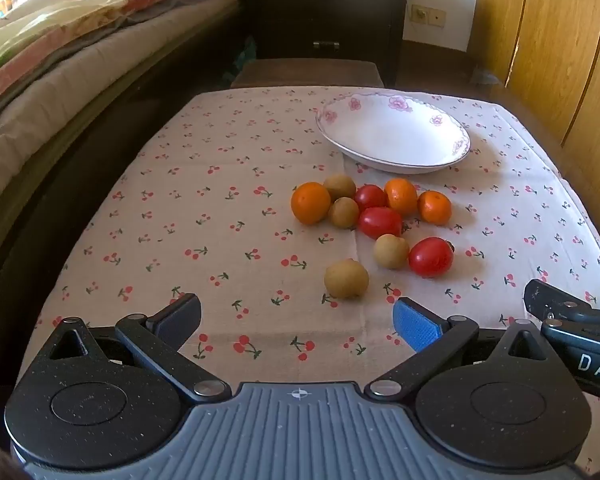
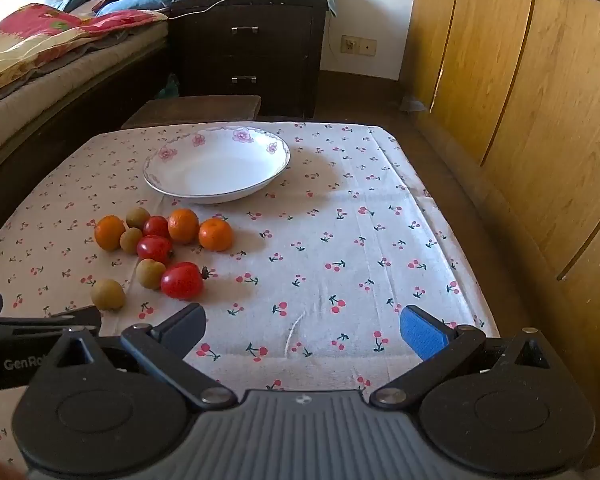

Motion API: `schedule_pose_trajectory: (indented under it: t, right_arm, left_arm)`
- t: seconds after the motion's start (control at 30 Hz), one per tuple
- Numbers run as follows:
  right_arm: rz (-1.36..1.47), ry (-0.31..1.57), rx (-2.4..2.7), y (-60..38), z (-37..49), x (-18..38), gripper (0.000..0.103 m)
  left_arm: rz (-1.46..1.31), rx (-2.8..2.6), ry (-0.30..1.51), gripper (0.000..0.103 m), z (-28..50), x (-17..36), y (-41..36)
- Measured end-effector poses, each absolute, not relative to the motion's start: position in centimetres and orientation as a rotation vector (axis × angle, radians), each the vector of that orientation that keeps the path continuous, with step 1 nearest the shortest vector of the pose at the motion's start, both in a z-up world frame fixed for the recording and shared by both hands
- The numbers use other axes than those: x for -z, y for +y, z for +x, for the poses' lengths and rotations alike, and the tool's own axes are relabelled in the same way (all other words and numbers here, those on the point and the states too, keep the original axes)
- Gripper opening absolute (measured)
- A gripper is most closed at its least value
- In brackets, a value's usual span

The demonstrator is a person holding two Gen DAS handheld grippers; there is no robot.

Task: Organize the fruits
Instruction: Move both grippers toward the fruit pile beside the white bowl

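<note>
The left gripper hangs wide open above the cherry-printed tablecloth. At 12 o'clock from it lies a round tan longan; further on cluster oranges, red tomatoes and more longans. At 1 o'clock, beyond them, sits the white flower-rimmed ceramic bowl.

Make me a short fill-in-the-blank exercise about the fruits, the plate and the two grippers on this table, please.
1. The plate holds ____ fruits.
2. The number of oranges on the cloth is ____.
3. The jaws of the left gripper and the right gripper are both ____.
4. The fruit nearest the left gripper is coloured ____.

Missing words: no; three; open; brown
</note>
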State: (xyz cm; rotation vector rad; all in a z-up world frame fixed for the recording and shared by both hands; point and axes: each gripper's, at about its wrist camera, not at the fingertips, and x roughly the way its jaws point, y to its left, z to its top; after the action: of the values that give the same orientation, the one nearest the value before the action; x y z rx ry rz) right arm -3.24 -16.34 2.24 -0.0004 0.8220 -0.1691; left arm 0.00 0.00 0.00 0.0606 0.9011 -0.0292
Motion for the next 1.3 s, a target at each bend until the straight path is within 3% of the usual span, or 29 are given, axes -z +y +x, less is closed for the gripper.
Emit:
schedule_pose_trajectory:
  t: [1.03, 1.23, 1.3]
  right_arm:
    - [0.002, 0.853, 0.133, -15.8, -2.4, -1.3, 0.103]
    - [0.015, 0.859, 0.088, -15.4, -1.4, -1.1, 0.096]
    - [0.018, 0.864, 0.065, -15.2, -0.9, -1.0, 0.088]
  left_arm:
    - [0.047, 0.029, 0.922, 0.103, 0.4, 1.1, 0.8]
    - [0.043, 0.022, 0.937, 0.103, 0.6, 1.2, 1.3]
    - [0.038, 0.022, 0.933, 0.103, 0.8, 1.3, 1.6]
